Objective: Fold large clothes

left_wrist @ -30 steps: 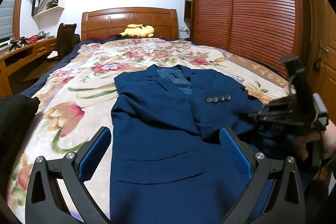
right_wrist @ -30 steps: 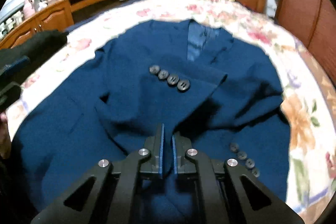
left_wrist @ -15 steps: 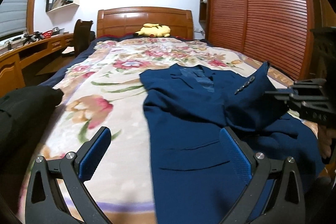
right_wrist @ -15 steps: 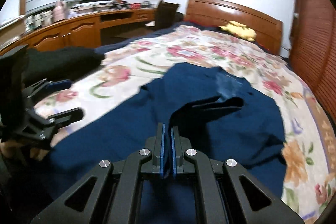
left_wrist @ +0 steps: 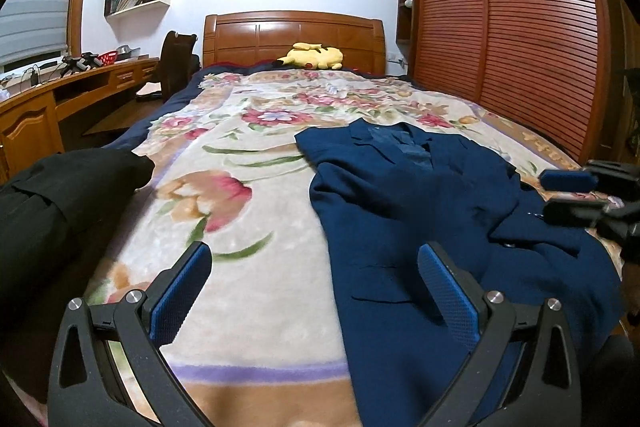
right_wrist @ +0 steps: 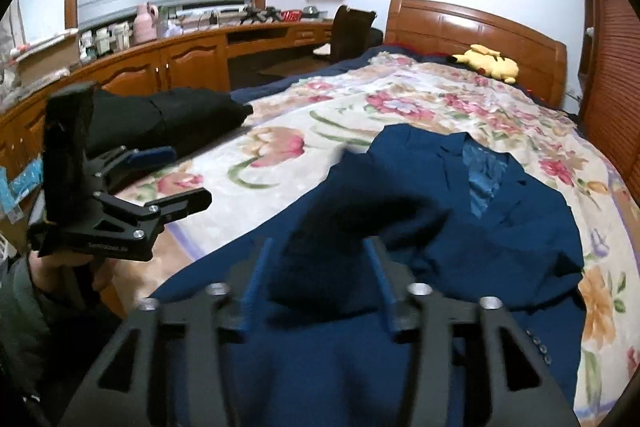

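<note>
Both grippers — left and right — spread wide, empty, above the navy jacket

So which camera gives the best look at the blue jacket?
The right wrist view: the jacket fills its middle, showing collar, lining and sleeve buttons near the bottom right. The left wrist view shows the jacket off to the right, partly hidden by that gripper's finger and the right gripper.

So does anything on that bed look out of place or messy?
The blue jacket is rumpled: one sleeve lies bunched across its front instead of flat. A yellow plush toy lies by the headboard. Nothing looks spilled or damaged.
</note>
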